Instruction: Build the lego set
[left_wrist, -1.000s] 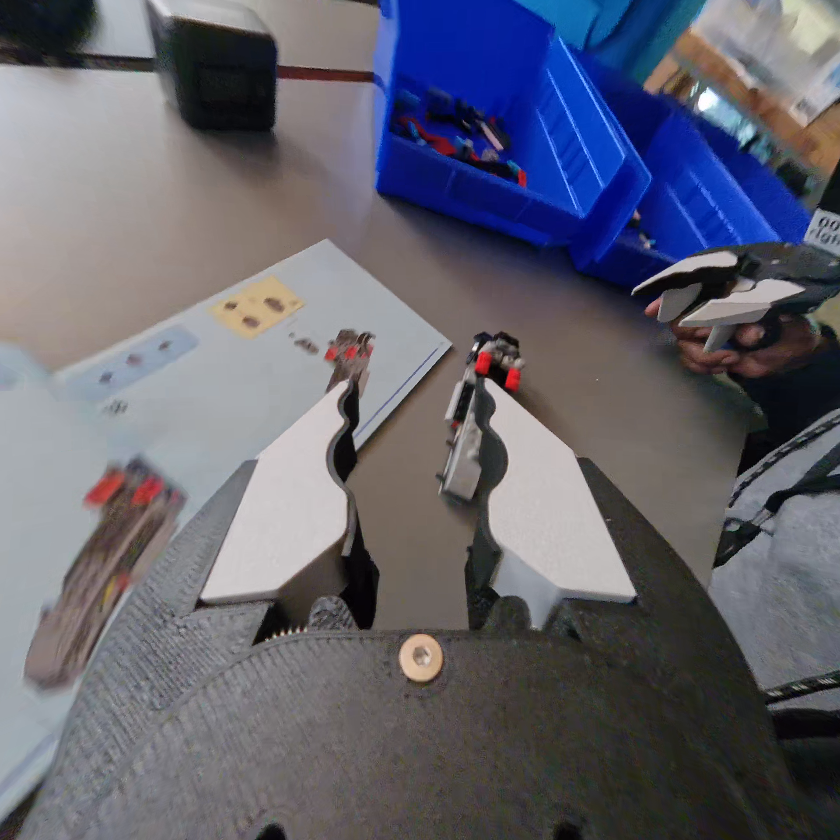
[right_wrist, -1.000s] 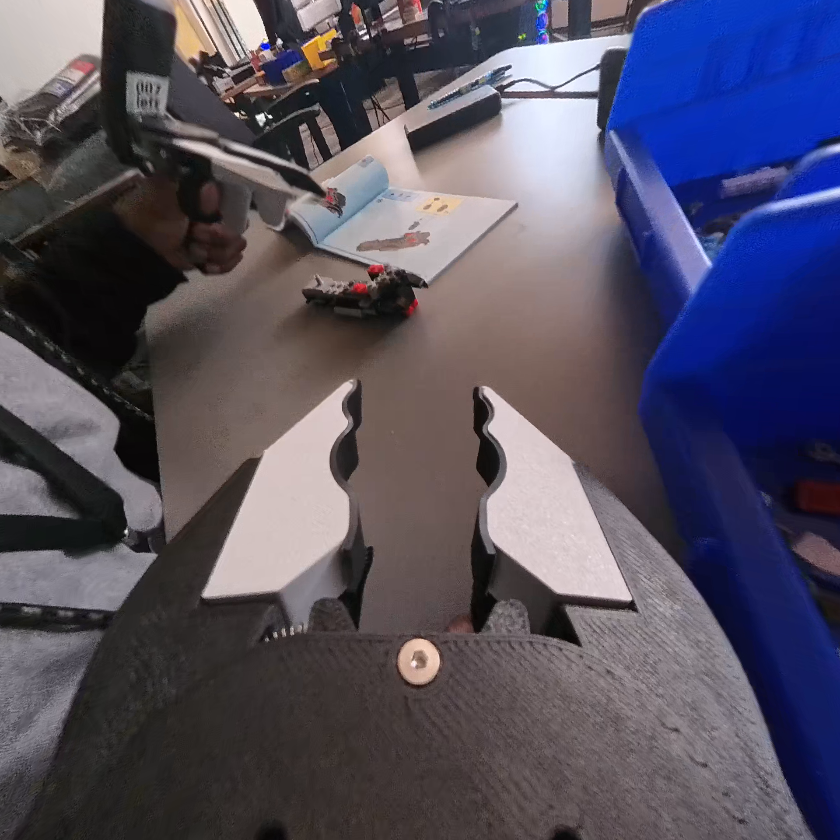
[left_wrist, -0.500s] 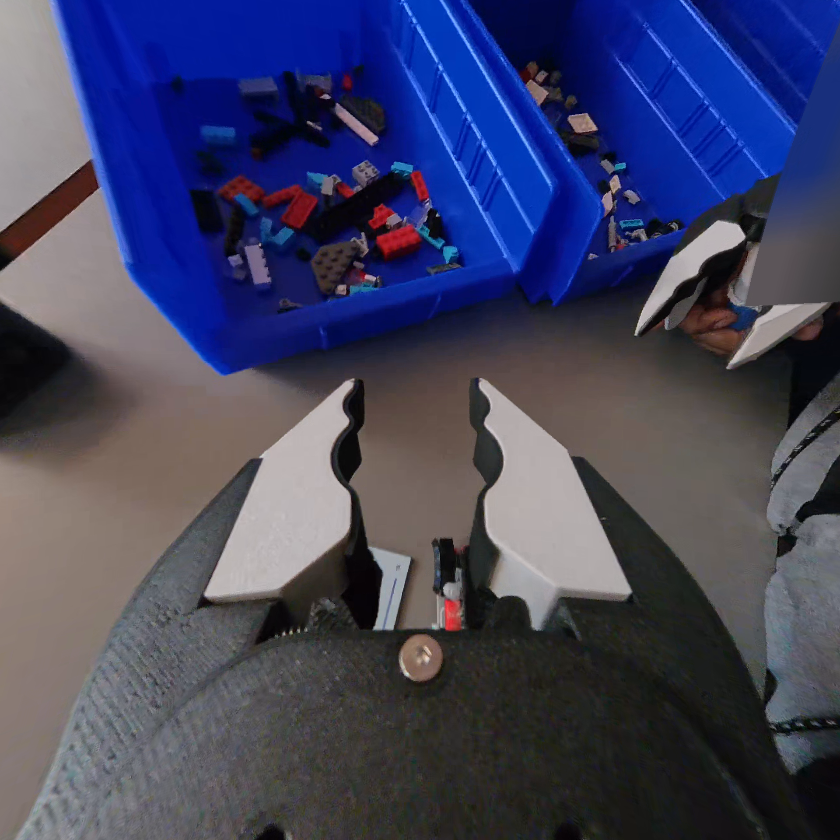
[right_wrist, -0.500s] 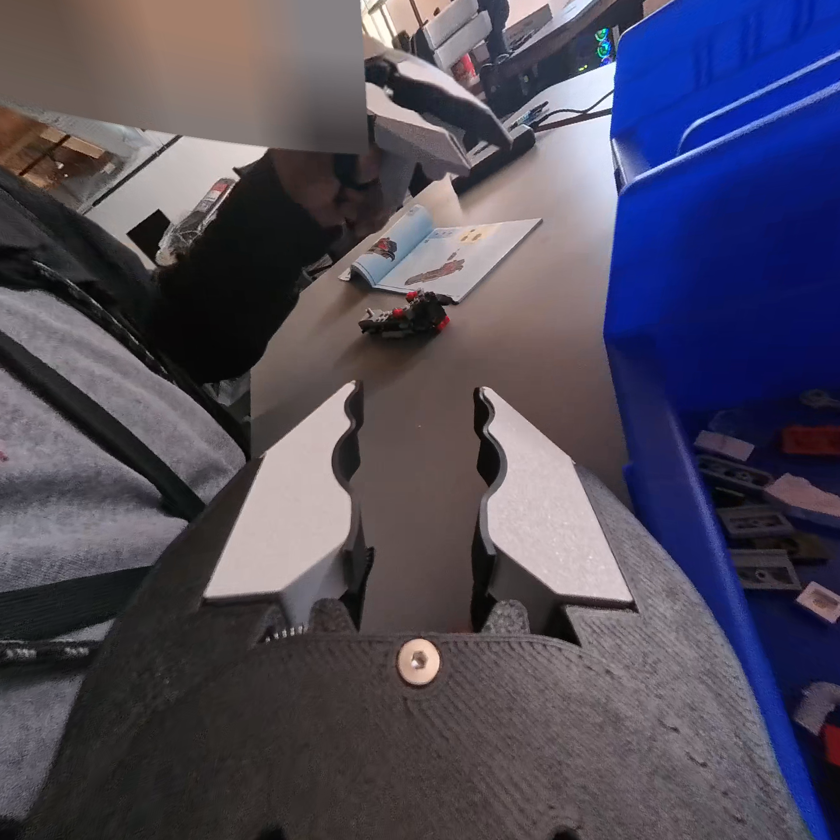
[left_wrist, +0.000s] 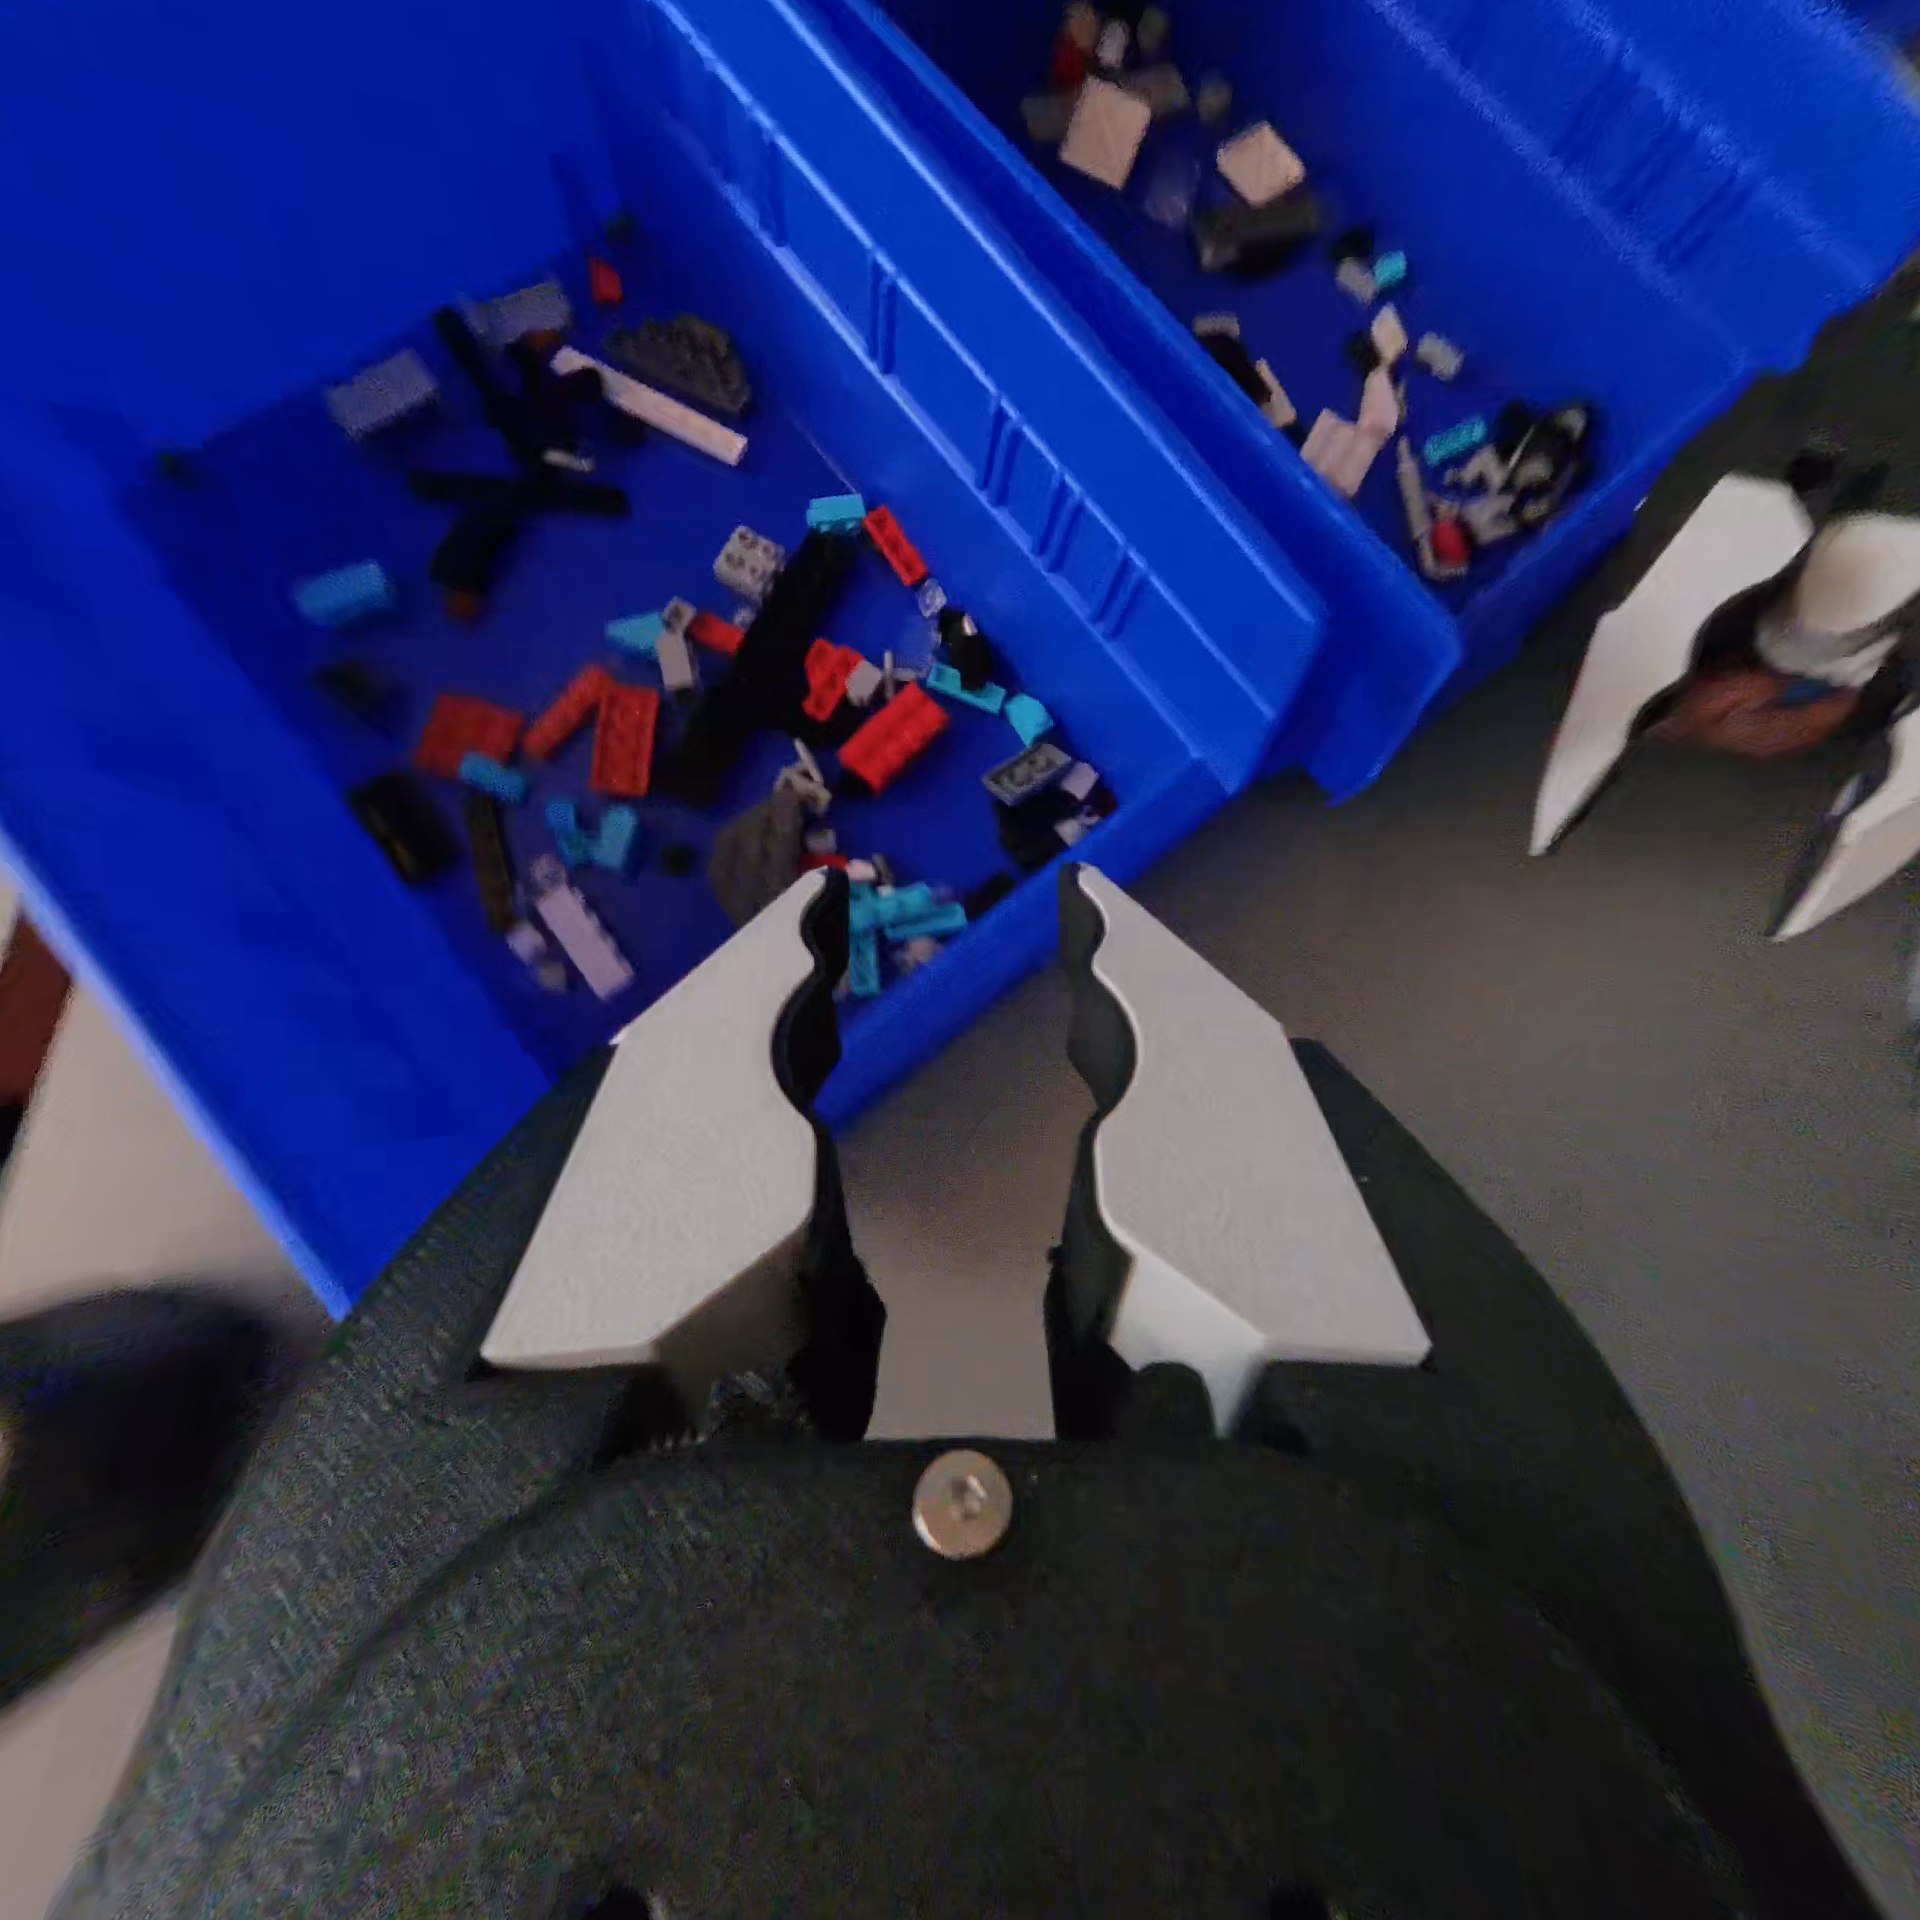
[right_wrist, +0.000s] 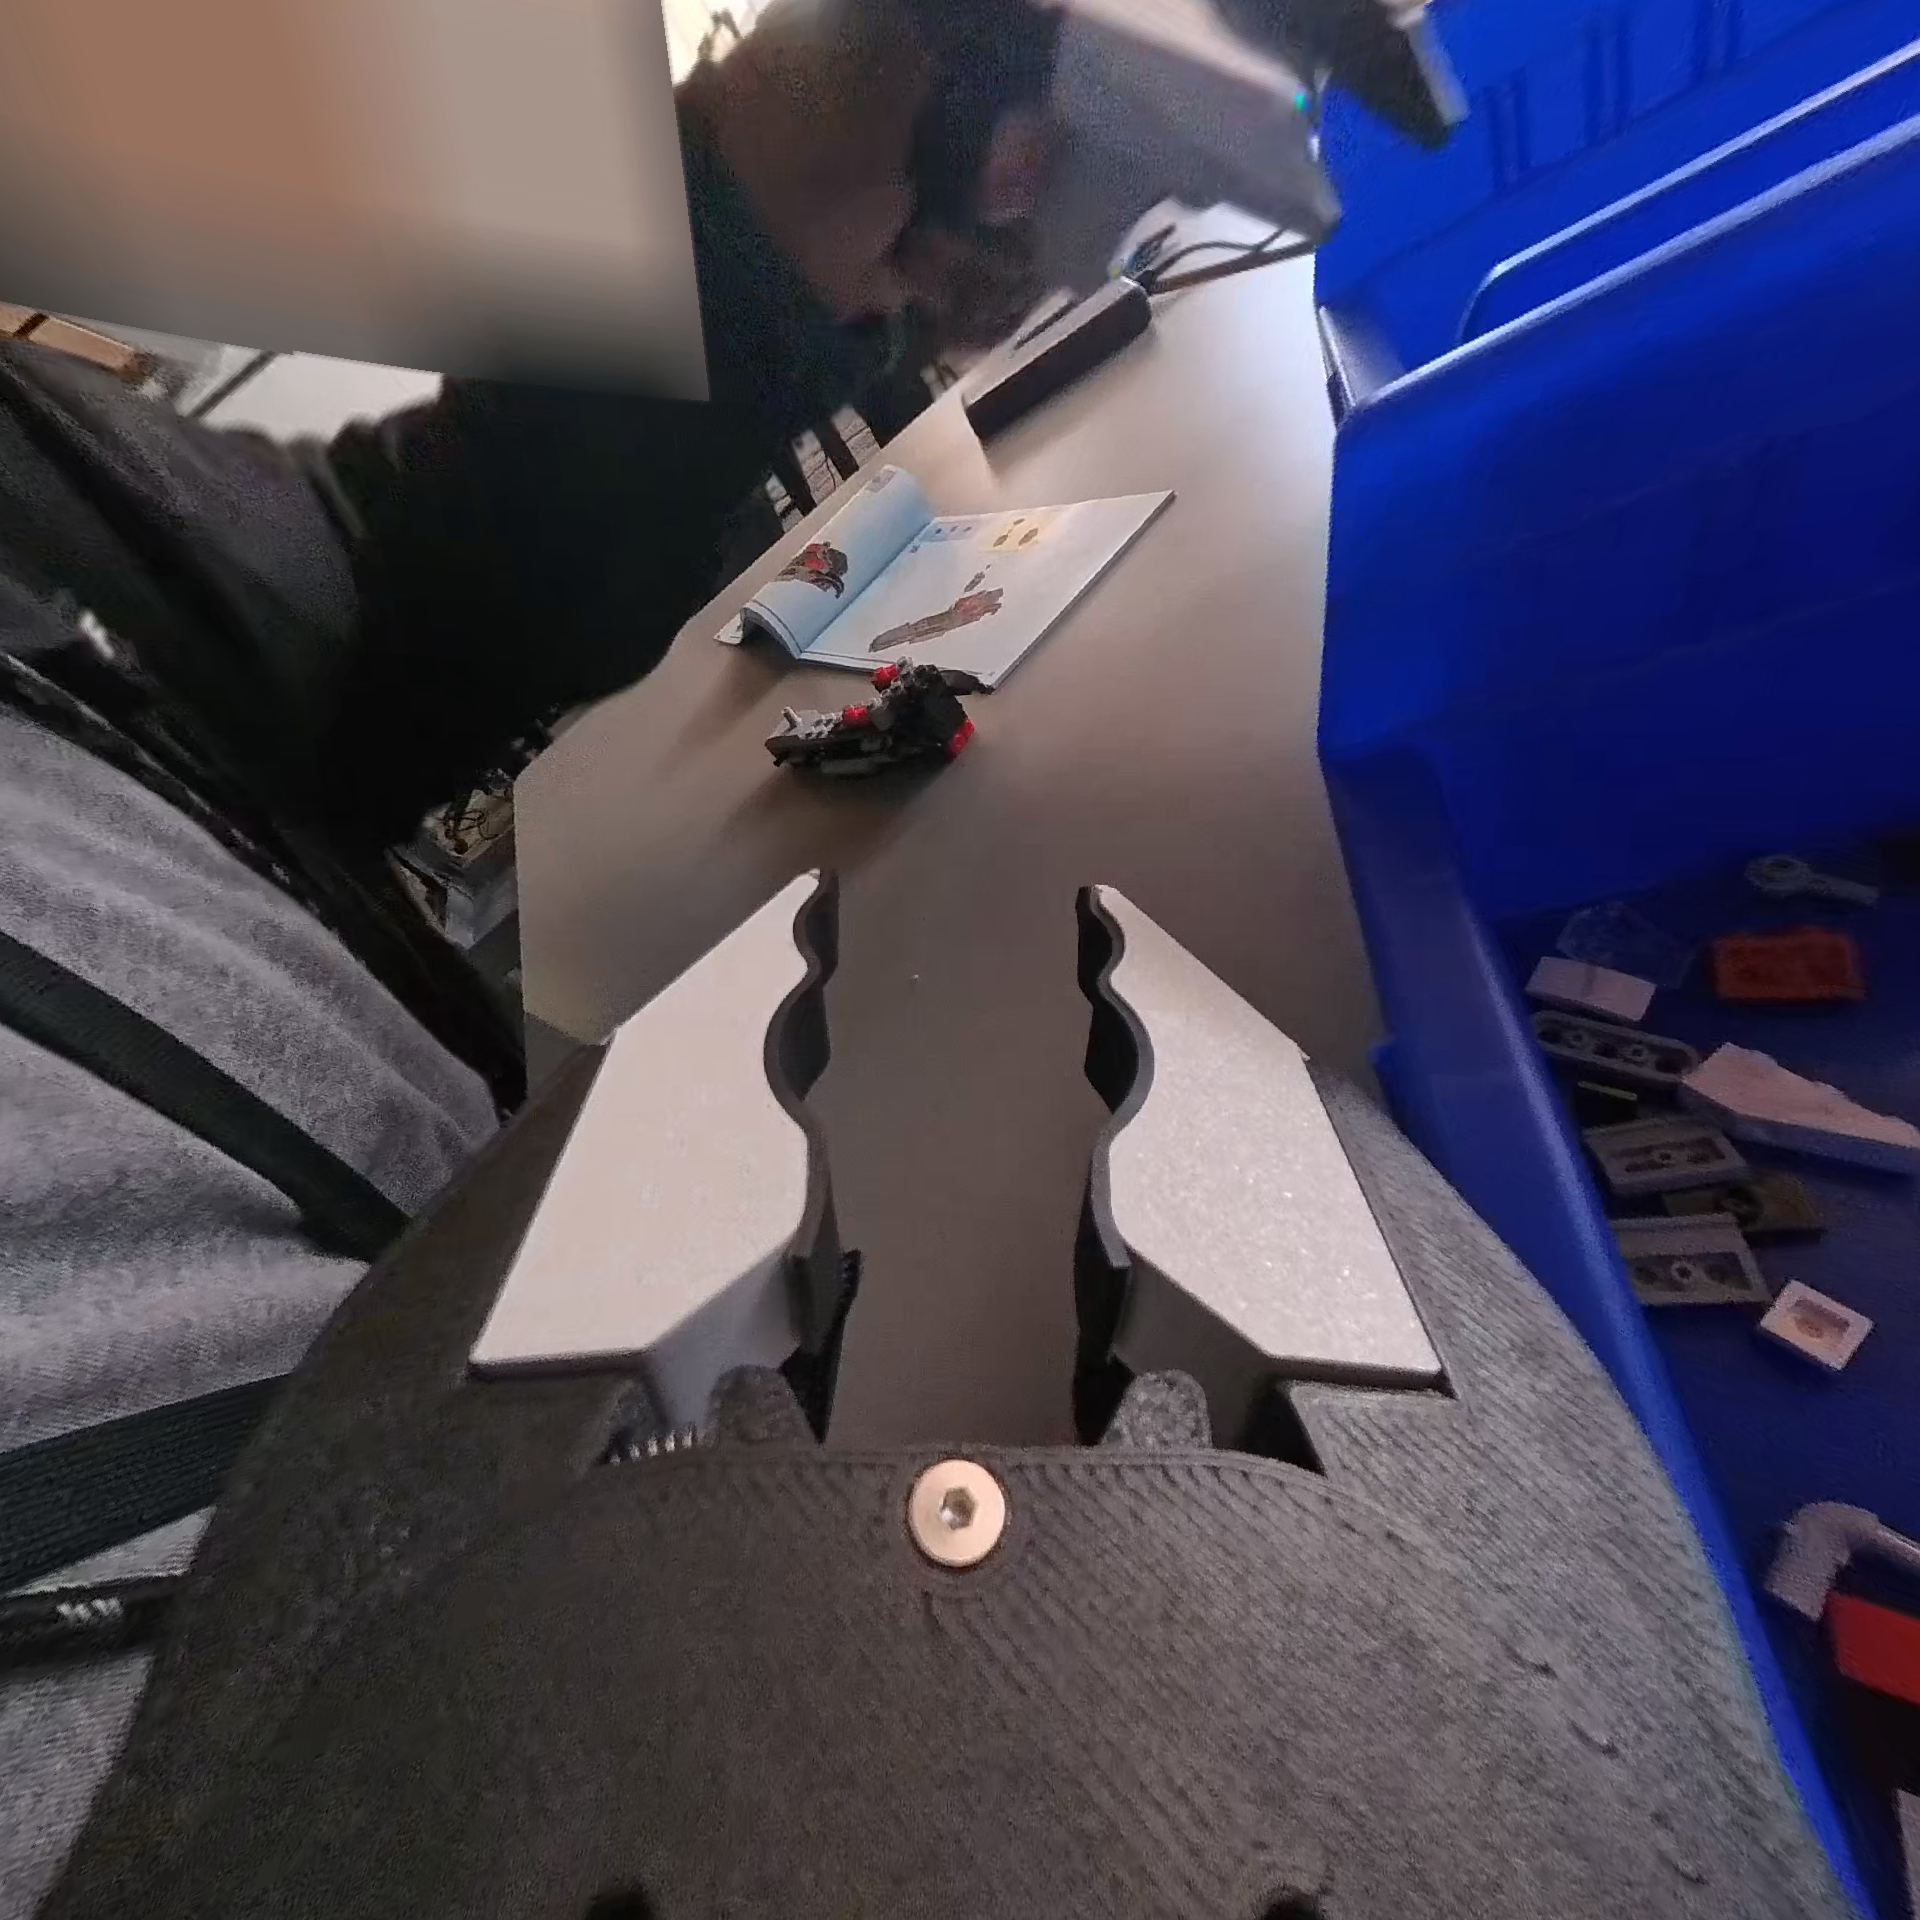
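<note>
The left tongs (left_wrist: 945, 894), apart and empty, hang at frame centre over a blue bin (left_wrist: 1195, 665) of bricks, the right tongs (right_wrist: 956, 883) likewise apart above the bench (right_wrist: 1143, 790), the model (right_wrist: 873, 722), seemingly half-built, beside a booklet (right_wrist: 1049, 561) upper centre.

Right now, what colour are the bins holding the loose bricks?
Bright blue bins; the left wrist view shows them best.

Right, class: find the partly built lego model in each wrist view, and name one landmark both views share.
Left wrist view: not in it.
Right wrist view: the lego model lies on the table, upper centre, just before the open instruction booklet.
Shared landmark: the blue bins of loose pieces.
</note>
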